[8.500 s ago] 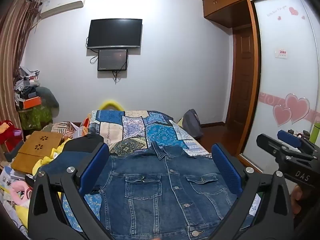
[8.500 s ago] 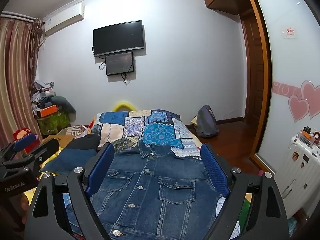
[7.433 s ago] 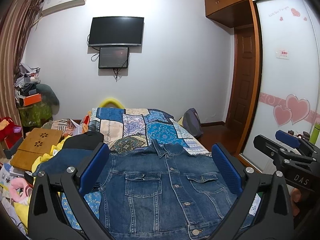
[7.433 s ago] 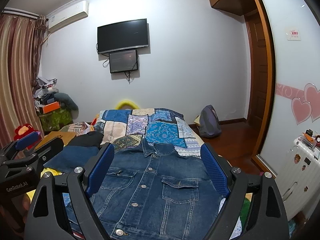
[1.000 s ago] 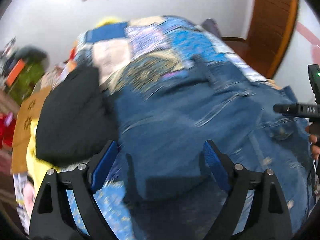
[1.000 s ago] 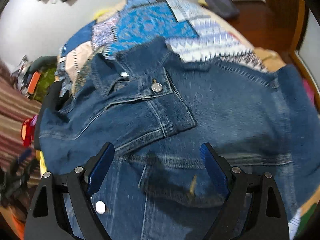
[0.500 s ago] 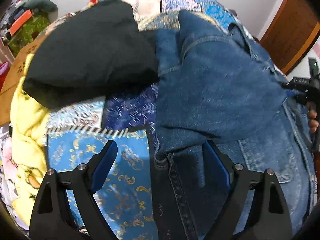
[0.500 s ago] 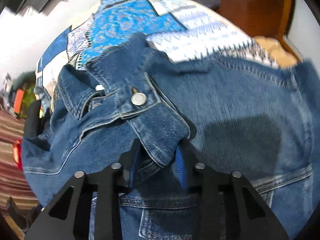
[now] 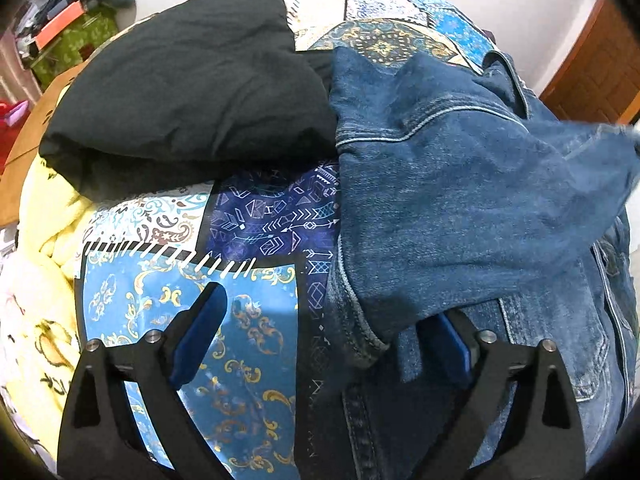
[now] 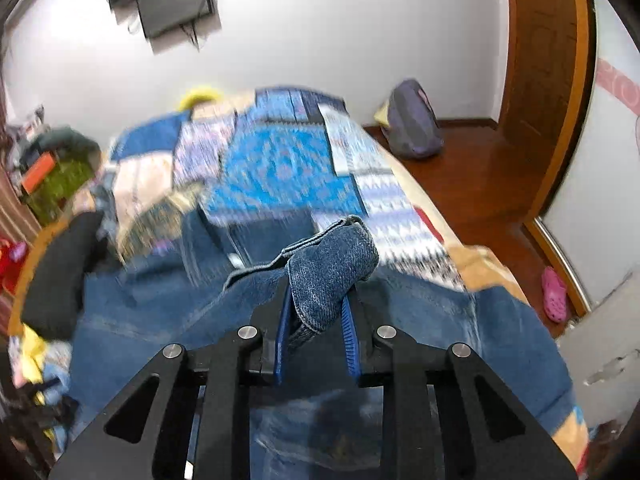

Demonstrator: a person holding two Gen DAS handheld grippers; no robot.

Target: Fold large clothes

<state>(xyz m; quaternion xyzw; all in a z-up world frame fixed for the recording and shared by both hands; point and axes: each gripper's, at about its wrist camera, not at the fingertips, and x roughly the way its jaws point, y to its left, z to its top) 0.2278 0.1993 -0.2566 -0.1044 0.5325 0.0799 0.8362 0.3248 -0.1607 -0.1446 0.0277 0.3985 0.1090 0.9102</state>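
A denim jacket (image 9: 460,200) lies spread across the near end of a bed (image 9: 256,236) covered with a patchwork quilt of blue, white and gold squares. In the left wrist view the jacket fills the right side of the bed, one sleeve folded over its front, and its left edge runs down the middle of the quilt. A black garment (image 9: 188,92) lies bunched at the far left of the bed, touching the jacket's shoulder, and a pale yellow cloth (image 9: 44,216) hangs over the bed's left edge. The left gripper (image 9: 324,340) hangs over the jacket's left edge with its jaws spread wide and opening; the hem of the jacket lies between them, but the blue pads do not press on it, and the right pad is partly hidden under the folded sleeve. The right gripper (image 10: 316,316) is clenched on a bunched fold of denim (image 10: 332,268), its jaws closing on the cloth, which stands up above the rest of the jacket. Beyond the bed's far right corner a grey backpack (image 10: 412,128) sits on the wooden floor against the white wall, and a pink shoe (image 10: 554,292) lies near the wardrobe door.
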